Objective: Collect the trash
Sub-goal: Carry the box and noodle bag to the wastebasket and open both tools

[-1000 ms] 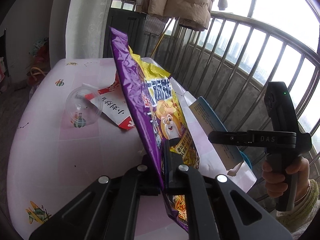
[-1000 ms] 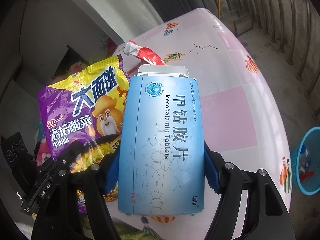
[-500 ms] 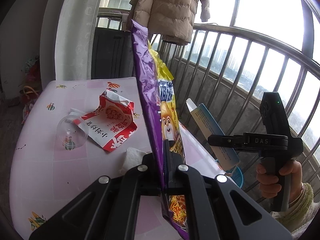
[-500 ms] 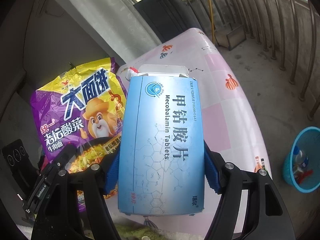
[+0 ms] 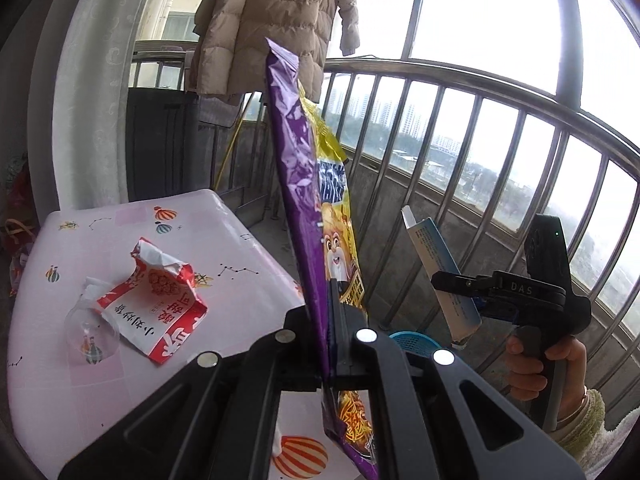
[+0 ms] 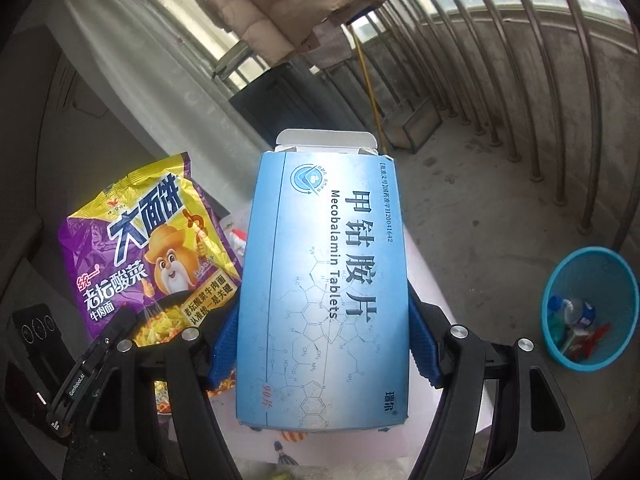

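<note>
My left gripper (image 5: pixel 332 304) is shut on a purple and yellow noodle packet (image 5: pixel 304 184), held upright above the pink table (image 5: pixel 60 392). The packet also shows in the right wrist view (image 6: pixel 152 256). My right gripper (image 6: pixel 324 344) is shut on a blue medicine box (image 6: pixel 324 280) with its top flap open; box and gripper also show in the left wrist view (image 5: pixel 444 276), off the table's right side. A blue trash basket (image 6: pixel 560 352) with several pieces of trash stands on the floor, lower right; its rim shows in the left wrist view (image 5: pixel 414 340).
A torn red and white wrapper (image 5: pixel 160 300) and an overturned clear plastic cup (image 5: pixel 90 340) lie on the table. A metal railing (image 5: pixel 480 152) runs along the balcony. A tan coat (image 5: pixel 276 20) hangs behind. A dark cabinet (image 5: pixel 160 144) stands beyond the table.
Both grippers have risen and swung away from the table toward the balcony floor, still holding the packet and the box. The basket now shows larger and nearer in the right wrist view.
</note>
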The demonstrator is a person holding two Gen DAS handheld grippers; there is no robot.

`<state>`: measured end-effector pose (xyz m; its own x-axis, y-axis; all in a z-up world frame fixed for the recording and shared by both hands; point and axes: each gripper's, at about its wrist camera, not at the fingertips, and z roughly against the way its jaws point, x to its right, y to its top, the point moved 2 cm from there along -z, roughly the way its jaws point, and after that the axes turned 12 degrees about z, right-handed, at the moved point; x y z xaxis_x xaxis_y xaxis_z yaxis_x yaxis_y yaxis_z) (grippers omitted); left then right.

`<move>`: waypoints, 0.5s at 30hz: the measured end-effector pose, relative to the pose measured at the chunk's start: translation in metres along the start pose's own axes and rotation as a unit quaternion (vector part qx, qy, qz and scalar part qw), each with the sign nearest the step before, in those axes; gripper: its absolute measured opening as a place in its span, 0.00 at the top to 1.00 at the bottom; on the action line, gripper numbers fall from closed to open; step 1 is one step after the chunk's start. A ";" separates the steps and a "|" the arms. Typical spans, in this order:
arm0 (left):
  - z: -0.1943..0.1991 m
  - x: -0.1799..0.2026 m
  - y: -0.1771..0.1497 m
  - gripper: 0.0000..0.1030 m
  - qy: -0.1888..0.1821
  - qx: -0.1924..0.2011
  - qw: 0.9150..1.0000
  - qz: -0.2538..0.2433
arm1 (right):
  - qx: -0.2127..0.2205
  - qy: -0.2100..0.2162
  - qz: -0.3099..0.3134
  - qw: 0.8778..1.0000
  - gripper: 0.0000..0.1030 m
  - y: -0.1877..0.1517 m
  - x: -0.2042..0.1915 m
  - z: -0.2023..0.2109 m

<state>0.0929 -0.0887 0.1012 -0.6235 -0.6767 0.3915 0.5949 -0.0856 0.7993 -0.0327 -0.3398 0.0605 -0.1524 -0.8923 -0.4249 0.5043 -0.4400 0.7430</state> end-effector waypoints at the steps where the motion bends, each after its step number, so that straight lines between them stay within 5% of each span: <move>1: -0.009 0.007 0.004 0.99 -0.015 -0.009 1.000 -0.002 | 0.012 -0.010 -0.011 1.000 0.35 0.001 0.009 0.008; 7: -0.096 0.056 0.013 0.99 -0.115 -0.114 0.987 0.009 | 0.068 -0.081 -0.089 0.990 0.35 -0.009 0.072 0.049; 12: -0.201 0.108 -0.008 0.99 -0.170 -0.237 0.956 0.026 | 0.073 -0.138 -0.139 0.978 0.35 -0.030 0.121 0.053; 15: -0.263 0.139 -0.033 0.99 -0.172 -0.296 0.939 0.020 | 0.068 -0.164 -0.175 0.968 0.35 -0.047 0.152 0.050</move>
<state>0.1199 -0.3721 0.0098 -0.6611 -0.4205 0.6214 0.7357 -0.5260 0.4266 -0.1227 -0.4601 -0.0134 -0.5669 -0.6603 -0.4925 0.2603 -0.7108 0.6534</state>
